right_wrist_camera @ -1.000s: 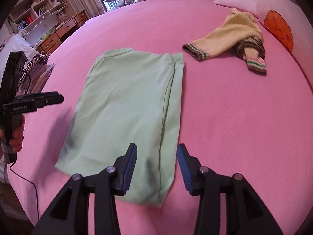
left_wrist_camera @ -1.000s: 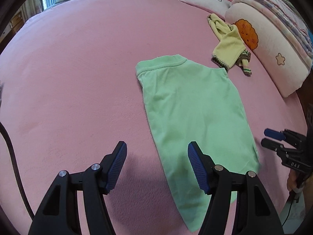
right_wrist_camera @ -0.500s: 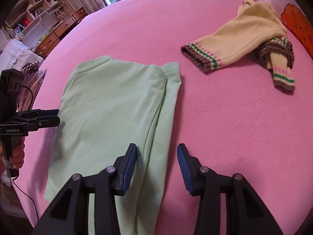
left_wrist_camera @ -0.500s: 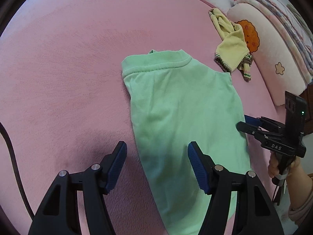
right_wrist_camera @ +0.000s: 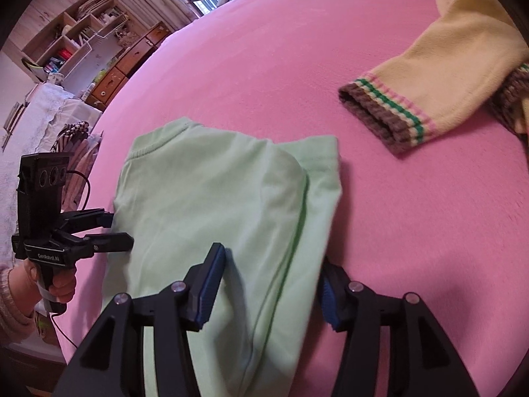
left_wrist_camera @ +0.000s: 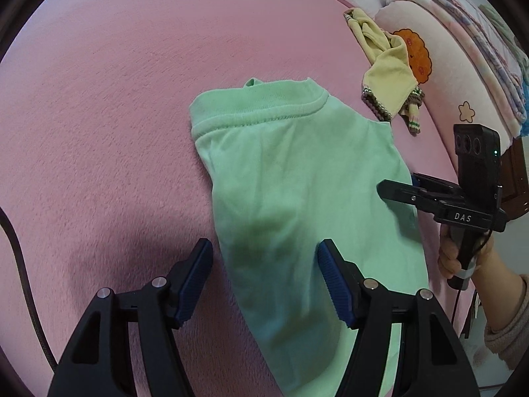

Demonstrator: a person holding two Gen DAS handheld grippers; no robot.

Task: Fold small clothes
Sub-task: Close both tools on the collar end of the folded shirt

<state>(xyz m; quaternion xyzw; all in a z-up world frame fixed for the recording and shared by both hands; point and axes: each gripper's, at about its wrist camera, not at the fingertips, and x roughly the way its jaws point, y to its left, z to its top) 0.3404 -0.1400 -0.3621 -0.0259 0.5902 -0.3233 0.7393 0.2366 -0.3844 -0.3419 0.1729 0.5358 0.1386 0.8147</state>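
My left hand-held gripper point(left_wrist_camera: 264, 278) hangs over the pink bed point(left_wrist_camera: 115, 115) with its jaws standing open and nothing pinched. The left edge of the green shirt point(left_wrist_camera: 297, 198) runs up between the two blue pads: the left pad sits over bare bedding, the right pad over cloth. From this hand-held gripper the shirt stretches away toward one o'clock, its ribbed neckband point(left_wrist_camera: 258, 115) at the far end, at about twelve. The shirt is already folded into a long narrow strip, and its long axis runs near to far, roughly in line with the way both my hand-held grippers point.

My right hand-held gripper point(right_wrist_camera: 269, 284) straddles the opposite long edge, where a folded-in sleeve layer point(right_wrist_camera: 317, 198) shows along the side. Its jaws are opening, with the shirt's right edge lying between them but not clamped; the right pad is partly hidden behind the cloth. From here the shirt runs toward eleven o'clock, and its far corner sits at about twelve.

So each hand is at its own long side, level with the other and about midway along the strip. I judge the next fold goes across the long axis, so each hand should take its own edge.

A yellow knit garment point(right_wrist_camera: 439, 76) lies well apart at about two o'clock.
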